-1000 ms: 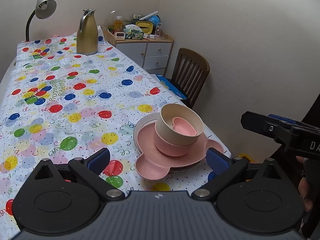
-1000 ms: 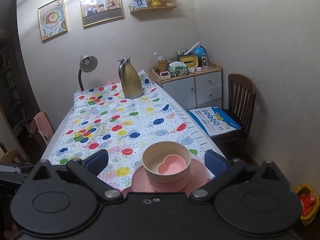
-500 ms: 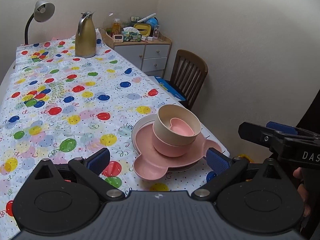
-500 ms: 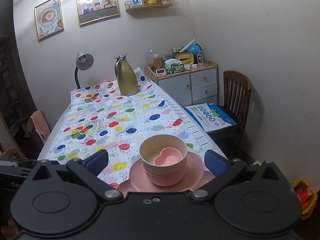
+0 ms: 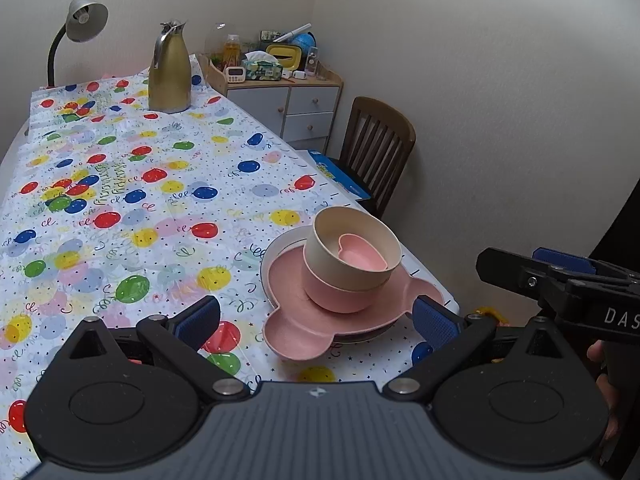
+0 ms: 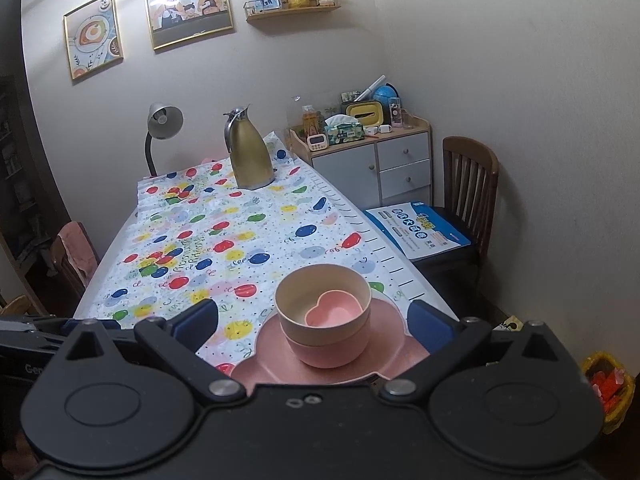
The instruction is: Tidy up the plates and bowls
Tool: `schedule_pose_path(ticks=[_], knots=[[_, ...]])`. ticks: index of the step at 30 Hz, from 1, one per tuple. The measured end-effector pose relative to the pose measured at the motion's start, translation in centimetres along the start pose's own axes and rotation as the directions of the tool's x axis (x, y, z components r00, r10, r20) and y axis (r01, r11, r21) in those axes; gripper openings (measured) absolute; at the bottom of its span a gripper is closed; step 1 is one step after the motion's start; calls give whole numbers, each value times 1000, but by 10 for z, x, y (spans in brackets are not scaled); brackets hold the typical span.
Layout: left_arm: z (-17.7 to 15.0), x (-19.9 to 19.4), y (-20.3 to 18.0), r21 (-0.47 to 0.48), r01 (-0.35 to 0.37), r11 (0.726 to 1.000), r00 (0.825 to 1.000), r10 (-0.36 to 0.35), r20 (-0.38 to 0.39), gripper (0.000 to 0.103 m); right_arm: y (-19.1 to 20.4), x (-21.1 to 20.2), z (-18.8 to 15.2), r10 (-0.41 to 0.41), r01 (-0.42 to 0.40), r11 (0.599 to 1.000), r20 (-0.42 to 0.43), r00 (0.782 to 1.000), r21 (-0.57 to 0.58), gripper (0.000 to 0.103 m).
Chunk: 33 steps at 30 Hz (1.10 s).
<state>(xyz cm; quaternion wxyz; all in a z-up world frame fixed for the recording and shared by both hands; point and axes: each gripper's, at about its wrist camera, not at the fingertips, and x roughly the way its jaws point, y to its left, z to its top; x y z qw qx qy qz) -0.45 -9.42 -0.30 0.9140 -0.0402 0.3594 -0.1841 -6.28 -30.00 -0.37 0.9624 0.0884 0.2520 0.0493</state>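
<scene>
From where I stand, the far left of the table (image 5: 120,208) is bare balloon-print cloth, with a desk lamp (image 5: 78,28) and a gold jug (image 5: 170,72) up at the far end, well apart from the dishes. Moving rightward, the left gripper (image 5: 316,318) hangs above the near edge with its blue-padded fingers spread wide and nothing between them. Just beyond it, near the right-hand corner of the table, sits the stack: a pale round plate (image 5: 280,248) at the bottom, a pink plate with ear-like lobes (image 5: 296,332) on top of it, then a pink bowl (image 5: 340,298), a cream bowl (image 5: 352,256) nested in that, and a small heart-shaped dish (image 5: 360,254) lying inside the cream one. The pieces look light and rigid (plastic or wheat-fibre, I would guess, so not very fragile), with matte surfaces that should grip well, though the nested bowls may shift or lift together if tugged at an angle. A bowl's rim wall, pinched between inside and outside, looks like the best place to take hold. Furthest right, the right gripper (image 6: 314,322) also stands wide open and empty, facing the same stack from the table's end, with a wooden chair (image 6: 472,184) beyond it.
</scene>
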Motion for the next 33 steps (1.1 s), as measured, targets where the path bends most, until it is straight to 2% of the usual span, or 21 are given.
schedule_pose_path(ticks=[9,21,33], knots=[[1,6,-2,11,4,1000,1000,-4,-8,103,-4,-1,-3,-18,18,1000,-7,1000,21,101],[0,13,-5,31,24,999,1000,-23,-13,103,-14,-1,-9,-105,106,993,-32,994,47,101],[1,18,-5,41,37,998,999,-36,-29,103,-14,0,-11,-120,123,991,-44,992,56,101]])
